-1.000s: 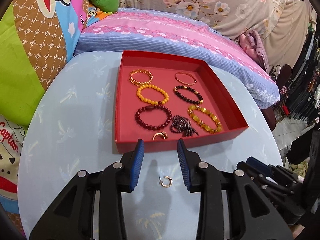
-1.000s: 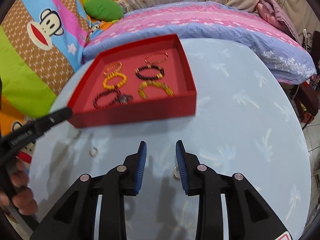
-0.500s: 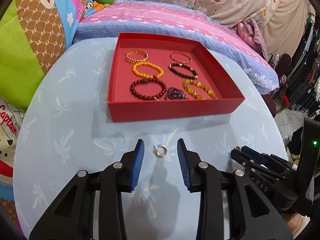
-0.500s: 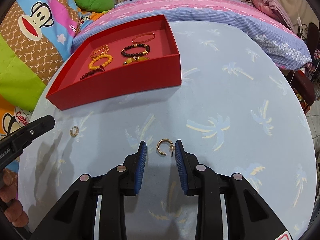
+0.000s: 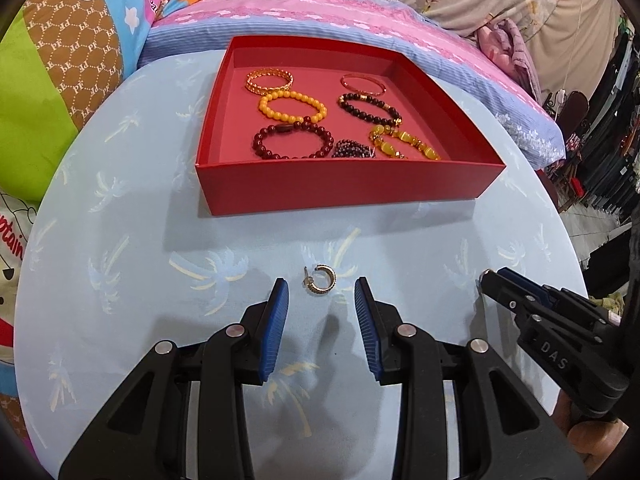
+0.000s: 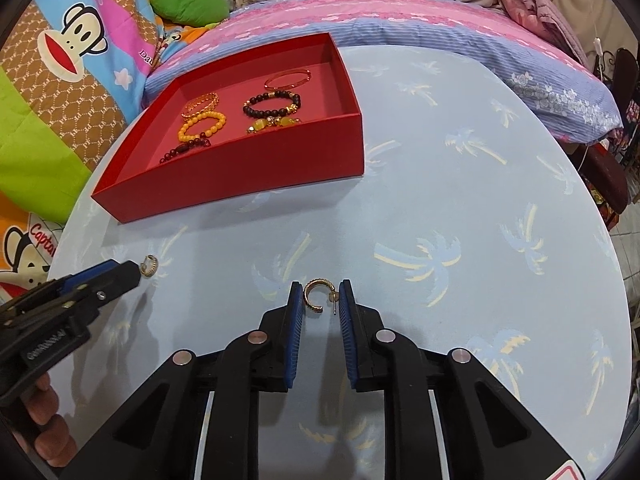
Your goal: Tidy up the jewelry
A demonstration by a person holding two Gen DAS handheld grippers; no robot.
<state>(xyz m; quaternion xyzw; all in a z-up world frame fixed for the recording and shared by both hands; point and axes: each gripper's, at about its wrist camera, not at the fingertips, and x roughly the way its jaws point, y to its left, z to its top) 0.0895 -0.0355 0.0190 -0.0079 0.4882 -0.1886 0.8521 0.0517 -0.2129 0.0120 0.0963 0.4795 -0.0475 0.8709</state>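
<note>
A red tray (image 5: 344,184) holds several bead bracelets and gold bangles; it also shows in the right wrist view (image 6: 248,176). A gold hoop earring (image 5: 321,279) lies on the light blue tablecloth just ahead of my open left gripper (image 5: 320,294), level with its fingertips. A second gold hoop earring (image 6: 318,295) lies between the fingertips of my right gripper (image 6: 320,298), whose jaws stand narrowly apart around it without pinching it. The left gripper's tip and the first earring (image 6: 150,266) show at the left of the right wrist view.
The round table (image 6: 460,208) has a palm-print cloth. A bed with pink and blue bedding (image 5: 320,12) and colourful cartoon pillows (image 6: 72,60) lies behind it. The right gripper (image 5: 552,336) shows at the right of the left wrist view.
Both grippers have moved forward and down toward their earrings. The right jaws have narrowed around the right earring, and the left earring now lies at the left fingertips.
</note>
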